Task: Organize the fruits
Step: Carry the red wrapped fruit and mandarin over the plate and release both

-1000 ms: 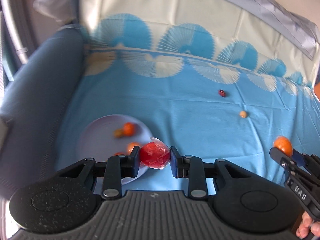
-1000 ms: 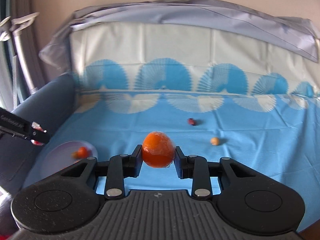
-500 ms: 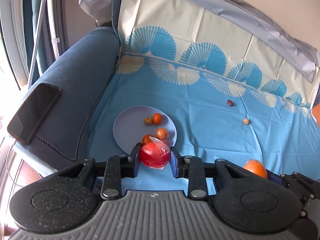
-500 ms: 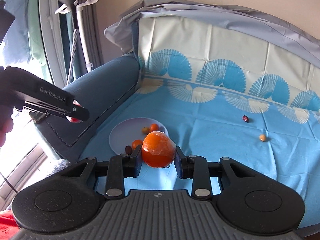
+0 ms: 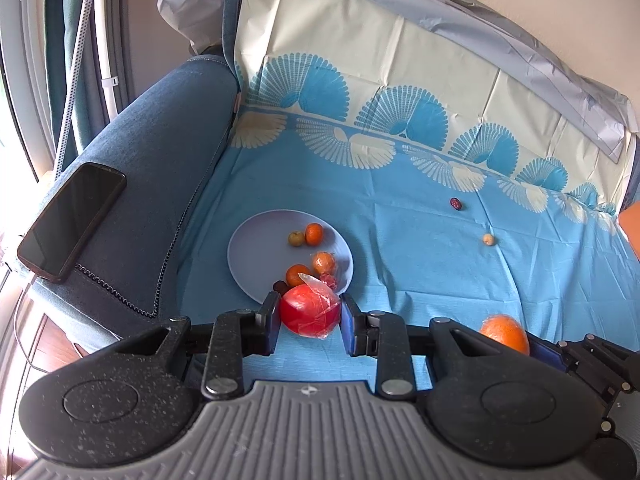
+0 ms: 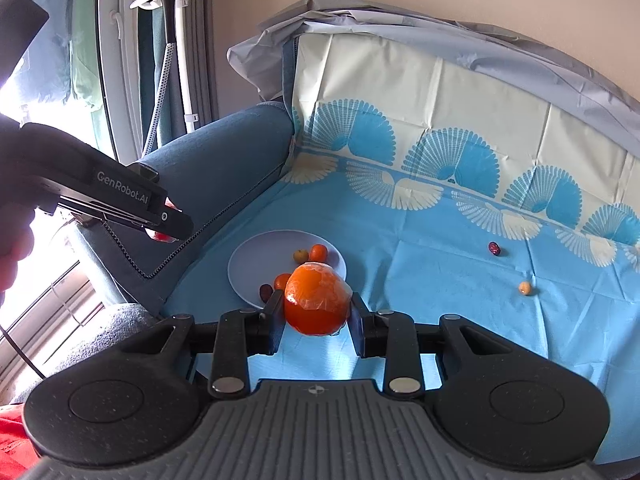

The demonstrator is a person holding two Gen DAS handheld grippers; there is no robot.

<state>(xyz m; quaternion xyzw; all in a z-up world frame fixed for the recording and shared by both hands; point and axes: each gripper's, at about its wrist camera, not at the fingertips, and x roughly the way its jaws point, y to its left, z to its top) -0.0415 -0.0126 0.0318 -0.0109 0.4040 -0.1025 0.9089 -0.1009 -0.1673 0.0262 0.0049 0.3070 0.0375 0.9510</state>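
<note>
Both the left gripper (image 5: 309, 316), clenched on a wrapped red fruit (image 5: 310, 311), and the right gripper (image 6: 316, 312), clenched on a wrapped orange (image 6: 317, 299), risk the film slipping or jostling fruit on the plate (image 5: 252, 248) just ahead.

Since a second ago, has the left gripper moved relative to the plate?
Yes. The left gripper, shut on the red fruit, has pulled back and up from the plate, which now looks smaller and farther ahead.
</note>
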